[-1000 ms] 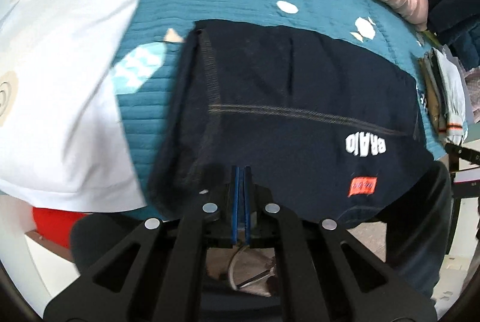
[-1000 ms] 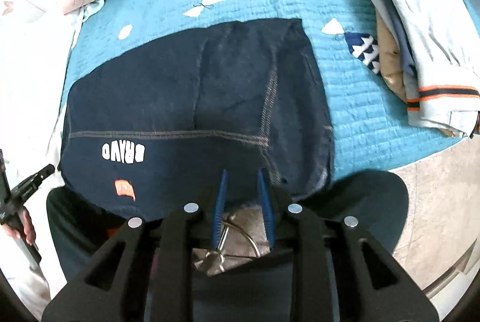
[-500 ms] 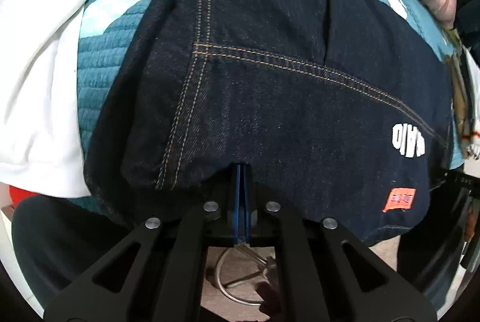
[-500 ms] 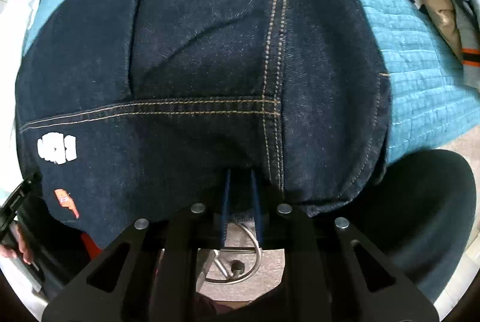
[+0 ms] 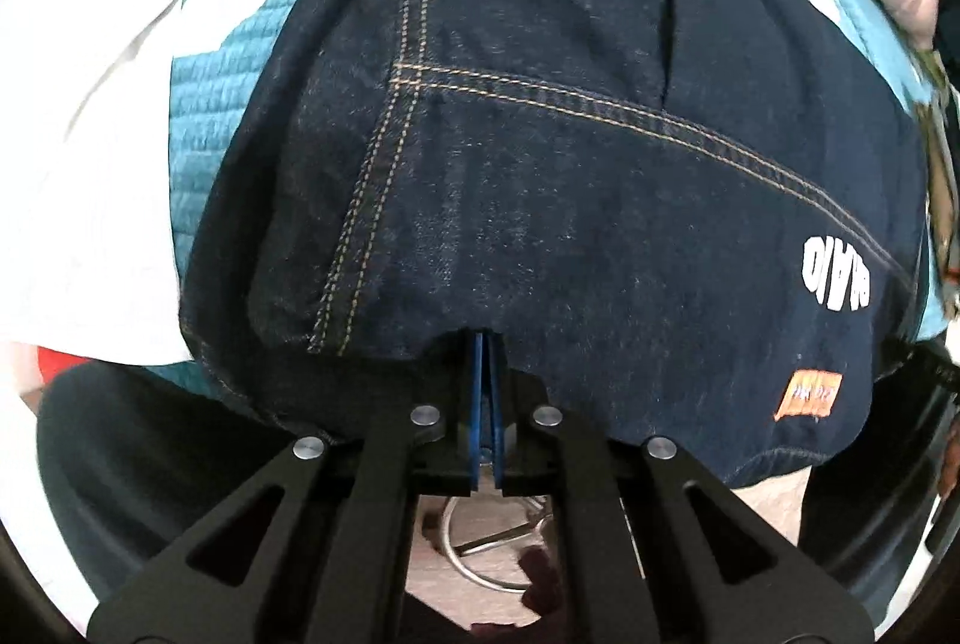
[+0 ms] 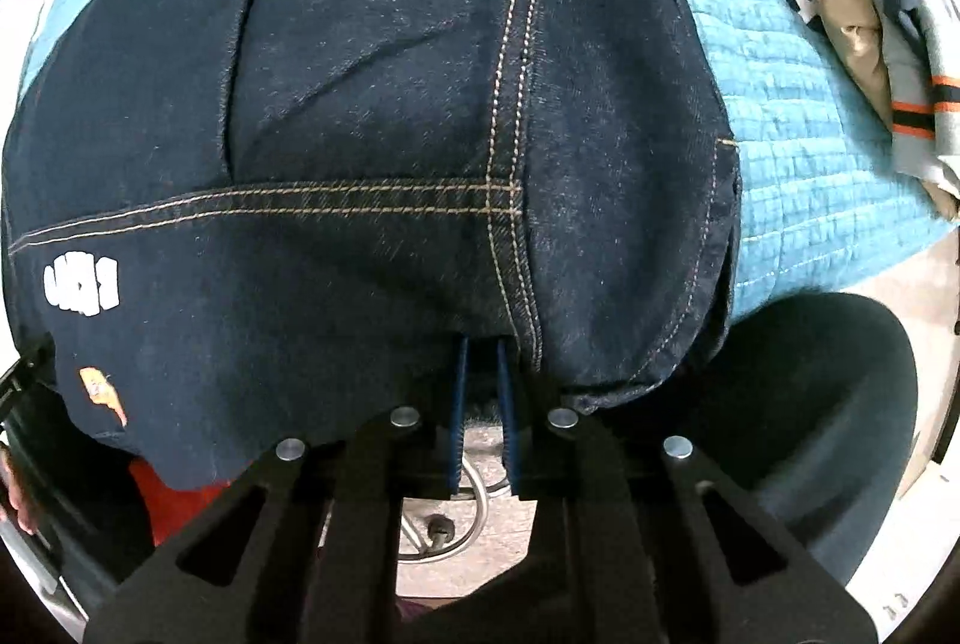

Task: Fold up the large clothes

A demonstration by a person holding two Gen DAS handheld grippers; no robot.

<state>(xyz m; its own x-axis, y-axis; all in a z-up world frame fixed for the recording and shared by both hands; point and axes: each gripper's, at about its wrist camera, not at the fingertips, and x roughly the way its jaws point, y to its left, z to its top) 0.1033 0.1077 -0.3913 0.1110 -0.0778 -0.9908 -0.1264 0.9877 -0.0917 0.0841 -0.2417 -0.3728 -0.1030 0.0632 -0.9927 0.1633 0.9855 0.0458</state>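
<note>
- At the near edge of the bed, the denim garment point(image 5: 540, 164) lies spread on the teal quilt point(image 5: 204, 134). Its front hem hangs off the edge, and both tongs point down at that hem.
- Left tongs point(image 5: 483, 344): the blue pads are pressed together. The hem dips into a small notch at their tips, so they appear to pinch the cloth just right of the vertical double seam.
- Right tongs point(image 6: 481, 344): the jaws have just been closing and then eased a little. A narrow gap shows between the pads, and dark denim sits in it at the tips. I judge this a grip on a thicker bunch of layers, though the tips themselves are hidden.
- The step in hand looks like taking the near hem for the next fold, away across the bed.
- To do it well, check that each pinch holds every layer of the hem. A bite on the top layer alone would let the lower one sag.
- Lift both hands together and level, keeping the hem taut between them so the horizontal seam point(image 6: 300, 200) stays straight.
- Carry the hem over toward the far edge and lay it down flat. Denim is stiff and heavy and will slip from a shallow bite.
- Keep to the right-hand limit of the cloth, clear of the folded pile point(image 6: 900, 62) that lies beside it on the quilt.
</note>
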